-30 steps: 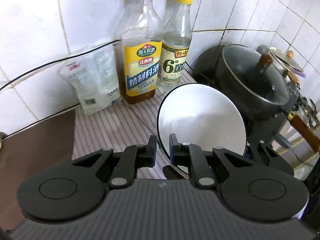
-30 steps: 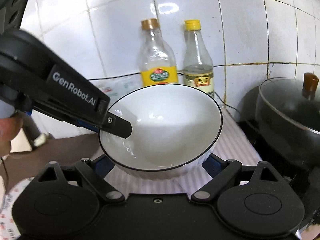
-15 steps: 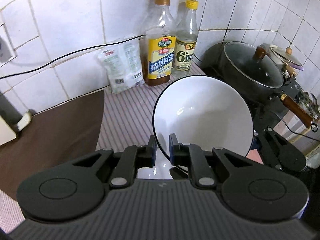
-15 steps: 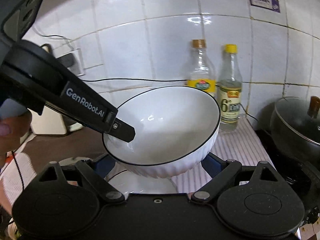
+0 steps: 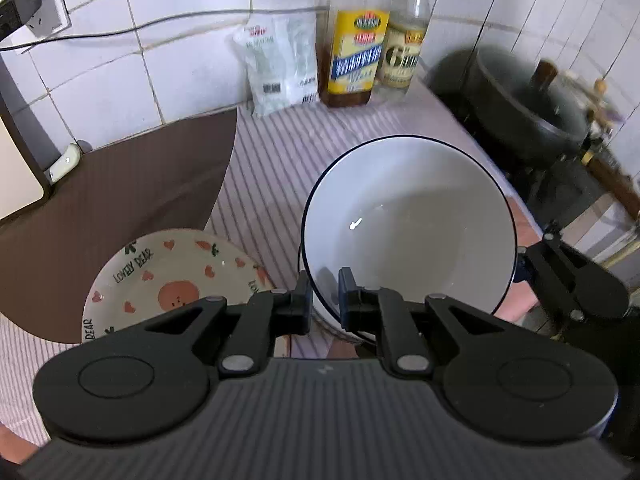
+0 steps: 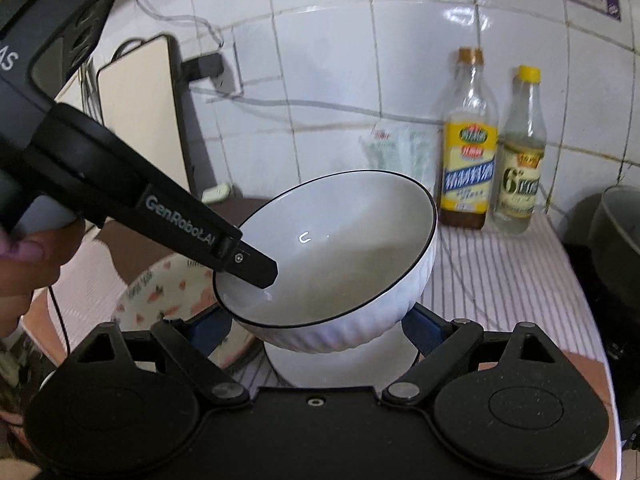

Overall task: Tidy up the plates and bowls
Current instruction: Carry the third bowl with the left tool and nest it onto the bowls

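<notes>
Both grippers are on the white bowl (image 5: 408,224) right now, and it's up off the surface, tilted. In the left wrist view the left gripper (image 5: 324,300) has its jaws pinched narrow on the bowl's near rim, one pad inside the wall, one outside. The bowl fills the centre right of that frame, dark line running round its lip.

Switch to the right wrist view: the right gripper (image 6: 316,322) stands wide, its blue-padded fingers either side of the bowl's ribbed underside at the bottom centre of the frame. Whether those pads actually press the bowl, I can't tell; the bowl hides the contact. The left gripper comes in from the upper left there, its tip hooked over the rim, with a person's hand (image 6: 24,264) at the left edge.

Directly beneath the lifted bowl sits a second white bowl (image 6: 340,364), only part of it showing. Lower left of the left wrist view, a patterned plate (image 5: 168,276) with hearts and lettering lies on the striped surface (image 5: 280,168), just beside the bowls.

Back against the tiled wall: two bottles (image 5: 356,52), a plastic packet (image 5: 280,68), and at the right a dark pot (image 5: 528,112), blurred.
</notes>
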Available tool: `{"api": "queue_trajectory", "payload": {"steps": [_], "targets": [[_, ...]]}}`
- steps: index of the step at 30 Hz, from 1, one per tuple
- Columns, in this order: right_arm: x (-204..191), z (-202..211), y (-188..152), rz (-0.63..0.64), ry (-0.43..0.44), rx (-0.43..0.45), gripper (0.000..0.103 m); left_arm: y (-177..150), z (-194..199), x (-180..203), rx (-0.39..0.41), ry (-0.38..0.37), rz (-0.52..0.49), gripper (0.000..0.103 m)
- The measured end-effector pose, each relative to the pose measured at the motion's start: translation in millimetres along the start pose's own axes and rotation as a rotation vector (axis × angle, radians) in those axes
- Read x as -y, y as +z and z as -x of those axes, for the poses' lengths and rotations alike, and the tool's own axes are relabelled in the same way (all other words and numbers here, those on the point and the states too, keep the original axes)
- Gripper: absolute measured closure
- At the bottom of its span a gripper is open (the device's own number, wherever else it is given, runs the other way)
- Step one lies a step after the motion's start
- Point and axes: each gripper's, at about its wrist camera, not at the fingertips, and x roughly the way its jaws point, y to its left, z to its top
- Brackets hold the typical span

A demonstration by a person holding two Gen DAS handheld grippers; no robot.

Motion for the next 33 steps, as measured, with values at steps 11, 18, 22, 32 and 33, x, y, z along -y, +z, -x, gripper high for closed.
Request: {"api": "queue_trajectory", "payload": {"steps": [11,18,22,32,33], "targets": [[16,-24,-15,0.020,0.020,-0.096,0.014,-2,-36,8,-0.061,0.073,-0.030,0.092],[18,-29,-13,0.033,0.005,-0.112,0.014,-3,-44,7,-0.061,0.088,-0.016,0.091],[18,-29,-9,0.046,-0.004,-0.135,0.014,-4,-45,8,-0.051,0.095,-0.006,0.091],[13,-30,-10,0.099,-0.058,-0.145,0.007,-8,-50,14,-0.032,0.129,0.001,0.088],[12,-29,-11,0.102,-0.060,-0.135,0.006,-8,-51,13,-0.031,0.129,0.005,0.088]]}}
